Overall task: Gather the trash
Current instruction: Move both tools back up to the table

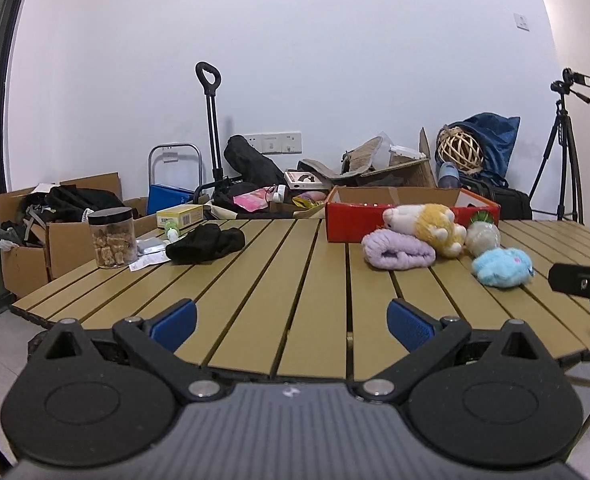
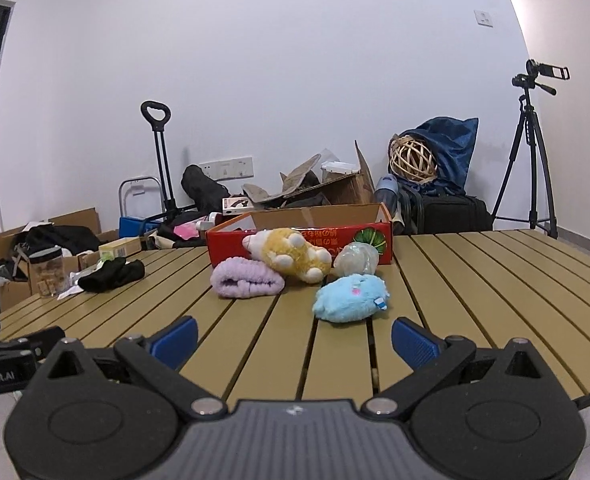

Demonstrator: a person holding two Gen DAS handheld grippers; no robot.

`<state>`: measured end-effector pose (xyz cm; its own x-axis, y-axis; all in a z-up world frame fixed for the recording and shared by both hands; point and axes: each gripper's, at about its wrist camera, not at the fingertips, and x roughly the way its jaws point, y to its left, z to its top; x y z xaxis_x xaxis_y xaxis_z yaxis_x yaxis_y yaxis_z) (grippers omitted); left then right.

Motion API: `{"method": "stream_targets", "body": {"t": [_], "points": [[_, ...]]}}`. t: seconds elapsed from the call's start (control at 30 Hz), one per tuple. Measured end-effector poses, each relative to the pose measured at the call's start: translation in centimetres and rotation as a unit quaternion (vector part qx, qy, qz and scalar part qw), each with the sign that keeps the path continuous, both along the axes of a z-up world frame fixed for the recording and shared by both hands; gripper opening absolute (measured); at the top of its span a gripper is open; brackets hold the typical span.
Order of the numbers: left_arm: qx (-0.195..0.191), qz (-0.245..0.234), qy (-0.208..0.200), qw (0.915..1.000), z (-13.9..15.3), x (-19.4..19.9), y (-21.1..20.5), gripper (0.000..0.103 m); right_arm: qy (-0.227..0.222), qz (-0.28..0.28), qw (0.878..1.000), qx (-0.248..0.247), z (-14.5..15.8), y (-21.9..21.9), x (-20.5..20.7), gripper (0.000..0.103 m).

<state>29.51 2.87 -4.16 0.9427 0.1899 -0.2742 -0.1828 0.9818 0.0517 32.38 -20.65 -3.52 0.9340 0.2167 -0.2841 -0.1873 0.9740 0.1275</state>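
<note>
On the slatted table [image 1: 279, 280] lie a crumpled clear plastic bottle [image 2: 355, 259], paper scraps [image 1: 147, 261] and a silver foil pack [image 1: 151, 245] by a jar. A red cardboard box [image 1: 347, 220] stands at the table's far edge. My left gripper [image 1: 293, 322] hovers open over the near edge, with nothing between its blue pads [image 1: 175, 324]. My right gripper [image 2: 295, 340] is also open and empty, just short of a blue plush toy [image 2: 351, 298]. The right gripper's black body [image 1: 583, 286] shows at the right edge of the left wrist view.
A purple rolled cloth [image 2: 247, 282], a yellow plush [image 2: 291, 254] and black fabric [image 1: 205, 244] lie on the table, with a clear jar of snacks [image 1: 113, 238] and a yellow box [image 1: 179, 216] at the left. Cardboard boxes [image 1: 27, 252], bags and a tripod [image 2: 529, 152] crowd the floor behind.
</note>
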Motion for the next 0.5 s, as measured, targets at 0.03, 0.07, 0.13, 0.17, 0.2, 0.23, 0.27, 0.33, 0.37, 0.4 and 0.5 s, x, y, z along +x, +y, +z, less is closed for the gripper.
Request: {"method": "stream_targets", "body": {"t": [0.03, 0.07, 0.13, 0.17, 0.2, 0.23, 0.27, 0.33, 0.37, 0.4, 0.5], "points": [[-0.003, -0.002, -0.001, 1.0, 0.2, 0.3, 0.2, 0.103, 0.0, -0.001, 1.0, 0.001, 0.0, 0.1, 0.2, 0.103], [-0.005, -0.004, -0.003, 1.0, 0.4, 0.6, 0.3, 0.103, -0.001, -0.002, 1.0, 0.002, 0.1, 0.2, 0.5, 0.103], [-0.004, -0.006, -0.006, 1.0, 0.7, 1.3, 0.4, 0.103, -0.003, -0.003, 1.0, -0.002, 0.1, 0.5, 1.1, 0.103], [-0.002, -0.005, -0.006, 1.0, 0.8, 1.8, 0.5, 0.103, -0.004, -0.003, 1.0, -0.004, 0.1, 0.6, 1.4, 0.103], [-0.001, -0.004, -0.005, 1.0, 0.8, 2.2, 0.5, 0.103, -0.004, -0.004, 1.0, -0.005, 0.1, 0.6, 1.7, 0.103], [-0.002, -0.004, -0.004, 1.0, 0.9, 2.5, 0.6, 0.103, -0.003, -0.005, 1.0, -0.006, 0.0, 0.7, 2.0, 0.103], [-0.005, -0.004, -0.002, 1.0, 0.9, 2.9, 0.7, 0.103, -0.002, -0.006, 1.0, -0.007, -0.1, 0.7, 2.3, 0.103], [-0.011, -0.007, 0.004, 0.9999, 0.9, 3.6, 1.0, 0.103, 0.002, -0.009, 1.0, -0.007, -0.2, 0.6, 3.0, 0.103], [-0.013, -0.009, 0.007, 0.9999, 0.8, 3.8, 1.1, 0.103, 0.005, -0.011, 1.0, -0.008, -0.3, 0.6, 3.4, 0.103], [-0.013, -0.009, 0.008, 0.9998, 0.9, 4.1, 1.2, 0.103, 0.007, -0.012, 1.0, -0.01, -0.3, 0.6, 3.8, 0.103], [-0.01, -0.006, 0.009, 0.9999, 0.9, 4.7, 1.4, 0.103, 0.014, -0.021, 0.999, -0.022, -0.2, 0.6, 5.1, 0.103]]}}
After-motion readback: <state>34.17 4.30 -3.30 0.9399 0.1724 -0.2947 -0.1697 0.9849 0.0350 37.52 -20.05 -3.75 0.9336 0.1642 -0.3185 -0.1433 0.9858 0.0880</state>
